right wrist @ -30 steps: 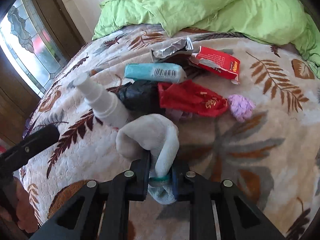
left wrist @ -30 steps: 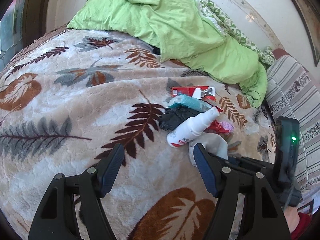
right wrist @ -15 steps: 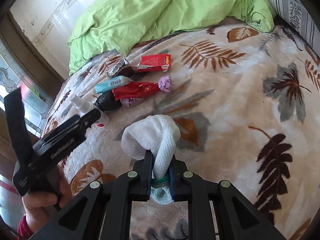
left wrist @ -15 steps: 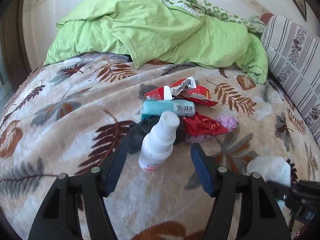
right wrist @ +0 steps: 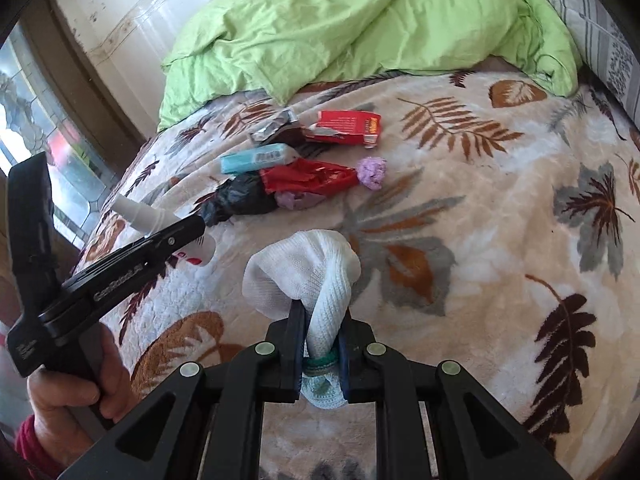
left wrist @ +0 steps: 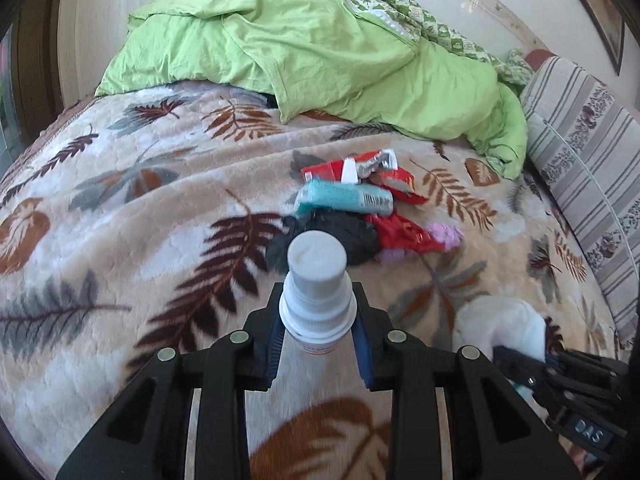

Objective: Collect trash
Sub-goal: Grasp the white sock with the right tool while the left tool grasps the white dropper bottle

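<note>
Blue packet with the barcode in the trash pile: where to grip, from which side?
Both grippers are full now. Once one is free, probably pinch the blue packet across its narrow width near mid-length, coming down from above. It lies flat and elongated on the blanket, top face clear. Avoid its ends: the red box and foil wrapper crowd one, and the red wrapper lies alongside.

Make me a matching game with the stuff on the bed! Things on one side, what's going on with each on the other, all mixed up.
Things:
1. white spray bottle
2. white sock
3. teal packet
4. purple wad

States:
A. lying beside the red wrapper
B. squeezed in the right gripper
C. squeezed in the left gripper
D. lying on the blanket, barcode showing

Pairs: 1-C, 2-B, 3-D, 4-A
</note>
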`<state>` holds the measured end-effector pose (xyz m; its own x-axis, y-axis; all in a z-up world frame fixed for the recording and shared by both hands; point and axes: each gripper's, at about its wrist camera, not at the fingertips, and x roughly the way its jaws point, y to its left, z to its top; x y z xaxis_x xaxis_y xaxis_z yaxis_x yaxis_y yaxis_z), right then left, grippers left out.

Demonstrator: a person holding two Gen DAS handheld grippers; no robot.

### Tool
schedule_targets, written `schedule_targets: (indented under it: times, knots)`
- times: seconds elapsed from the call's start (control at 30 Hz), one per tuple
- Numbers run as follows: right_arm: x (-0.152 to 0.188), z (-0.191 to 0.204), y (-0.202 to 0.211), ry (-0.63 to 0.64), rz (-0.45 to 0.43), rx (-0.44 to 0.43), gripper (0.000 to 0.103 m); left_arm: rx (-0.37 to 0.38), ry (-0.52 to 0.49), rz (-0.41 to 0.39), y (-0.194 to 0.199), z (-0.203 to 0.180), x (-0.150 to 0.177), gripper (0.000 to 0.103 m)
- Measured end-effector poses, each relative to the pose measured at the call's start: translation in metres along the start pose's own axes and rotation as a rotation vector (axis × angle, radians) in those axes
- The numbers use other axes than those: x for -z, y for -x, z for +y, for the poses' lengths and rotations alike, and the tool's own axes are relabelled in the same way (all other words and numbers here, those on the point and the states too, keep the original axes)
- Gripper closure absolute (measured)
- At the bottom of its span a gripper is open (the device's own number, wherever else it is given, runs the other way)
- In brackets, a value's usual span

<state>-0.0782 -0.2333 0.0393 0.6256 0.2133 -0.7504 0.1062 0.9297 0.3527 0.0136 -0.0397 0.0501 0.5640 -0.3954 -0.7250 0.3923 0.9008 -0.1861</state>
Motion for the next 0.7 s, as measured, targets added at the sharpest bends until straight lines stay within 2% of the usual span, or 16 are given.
schedule_targets:
  times: [0.2, 0.3, 0.4, 0.53, 0.7]
  knots:
    - [0.023, 0.012, 0.015, 0.007, 0.014, -0.026, 0.089, 0.050, 0.073, 0.083, 0.032, 0.008, 0.035, 0.074]
    - [0.041, 0.014, 0.023, 0.006, 0.030, -0.029, 0.089, 0.044, 0.090, 0.097, 0.054, 0.010, 0.055, 0.074]
    - [0.056, 0.016, 0.031, 0.027, 0.040, -0.023, 0.089, -0.003, 0.082, 0.076, 0.072, 0.011, 0.076, 0.074]
    - [0.063, 0.020, 0.030, 0.074, 0.044, 0.020, 0.089, -0.013, 0.086, 0.089, 0.063, 0.006, 0.084, 0.074]
    - [0.064, 0.022, 0.018, 0.099, 0.066, 0.063, 0.089, -0.065, 0.021, 0.073, 0.048, -0.004, 0.079, 0.074]
